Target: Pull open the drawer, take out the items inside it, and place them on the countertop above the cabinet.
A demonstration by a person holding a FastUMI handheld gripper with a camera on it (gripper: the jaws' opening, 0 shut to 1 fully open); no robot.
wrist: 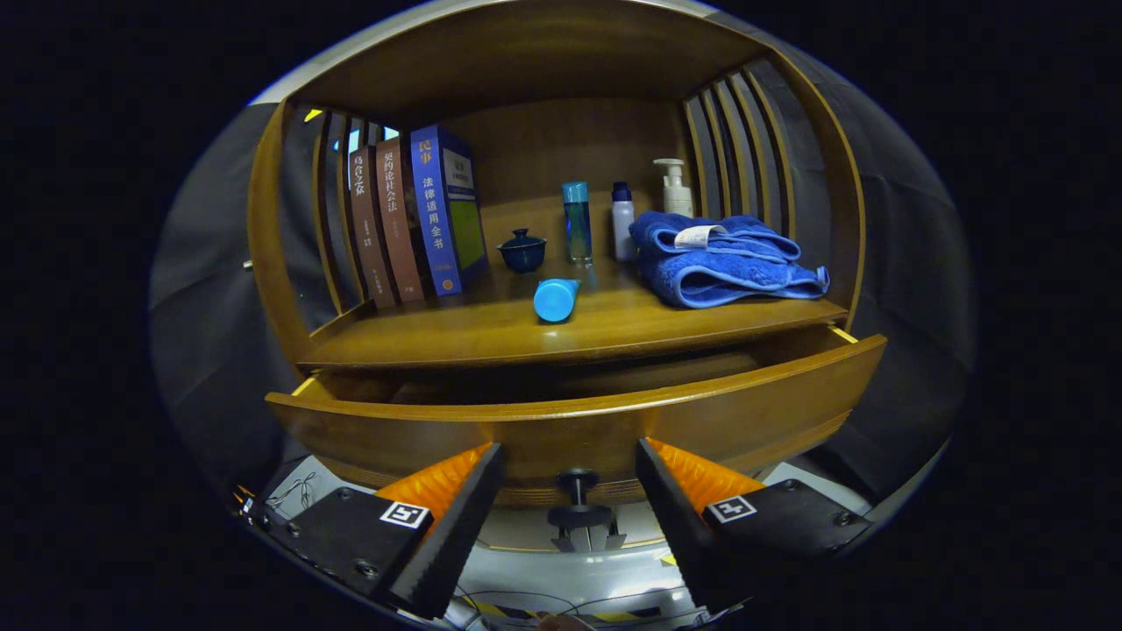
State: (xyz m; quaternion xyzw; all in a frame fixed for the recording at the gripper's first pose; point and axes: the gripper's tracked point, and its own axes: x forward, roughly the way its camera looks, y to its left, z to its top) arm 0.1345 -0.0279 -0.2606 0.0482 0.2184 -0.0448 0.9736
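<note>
We see the cabinet (272,263), its countertop (526,337) and the drawer (570,429) all in a warm honey-brown wood, and the drawer's knob (578,480) in black. We find two books (386,223) bound in reddish brown with pale lettering, and a third book (443,210) in blue with a green patch on its cover. We note a dark blue lidded cup (522,250), a clear teal bottle (576,222), a white bottle (622,223) with a dark blue cap, a white pump bottle (675,187), a light blue tube (556,299), and a bright blue towel (723,258) with a white tag.

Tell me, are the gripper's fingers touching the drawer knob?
Apart. The gripper view shows the gripper open, with a clear gap on each side between the fingers and the drawer knob.
</note>
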